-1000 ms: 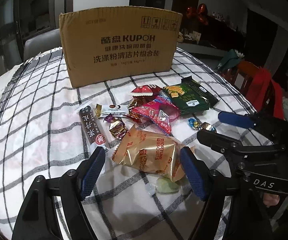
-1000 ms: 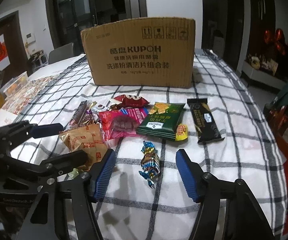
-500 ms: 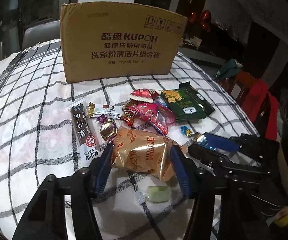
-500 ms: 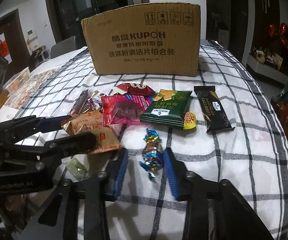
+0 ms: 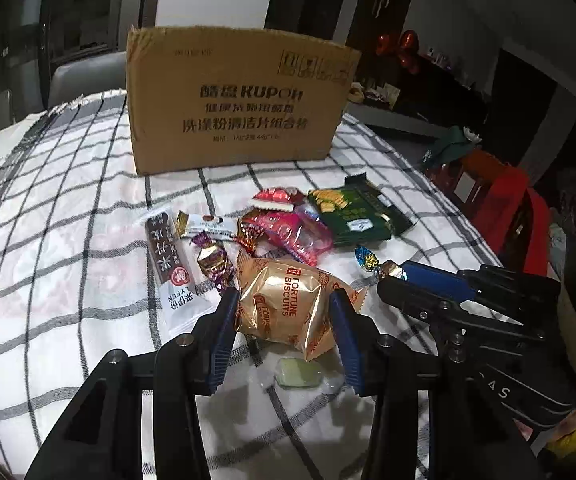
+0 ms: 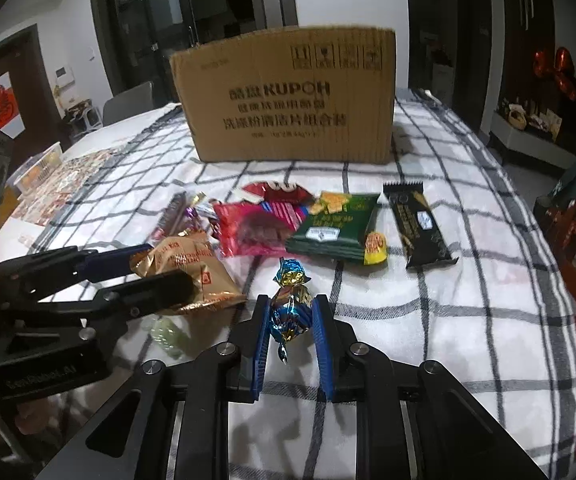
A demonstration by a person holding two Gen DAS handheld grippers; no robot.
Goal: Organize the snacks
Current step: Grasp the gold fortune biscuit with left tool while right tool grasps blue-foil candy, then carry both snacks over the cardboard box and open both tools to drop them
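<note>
A gold Fortune Biscuits packet [image 5: 288, 308] lies on the checked tablecloth [image 5: 67, 240]. My left gripper [image 5: 283, 296] is closing around it, and both blue pads touch the packet's sides. A blue foil candy [image 6: 291, 312] lies to the right of that packet. My right gripper [image 6: 292, 304] is closing on it, with the pads against the wrapper. Each gripper also shows in the other's view: the right gripper [image 5: 394, 276] at the blue foil candy [image 5: 368, 258], the left gripper [image 6: 167, 266] at the gold packet [image 6: 199, 256]. A brown cardboard box [image 5: 235, 104] stands upright behind the snacks.
More snacks lie between the grippers and the box: a brown-and-white bar [image 5: 171, 264], a purple candy [image 5: 211, 262], a pink packet [image 5: 292, 232], a green cracker packet [image 5: 348, 212] and a black bar [image 6: 420, 224]. A pale green candy [image 5: 298, 374] lies by the left fingers. A red chair [image 5: 516, 208] stands past the table's right edge.
Both grippers have narrowed from wide open. The left jaws have come in onto the gold packet, the right jaws onto the blue candy. Neither snack has left the cloth.
</note>
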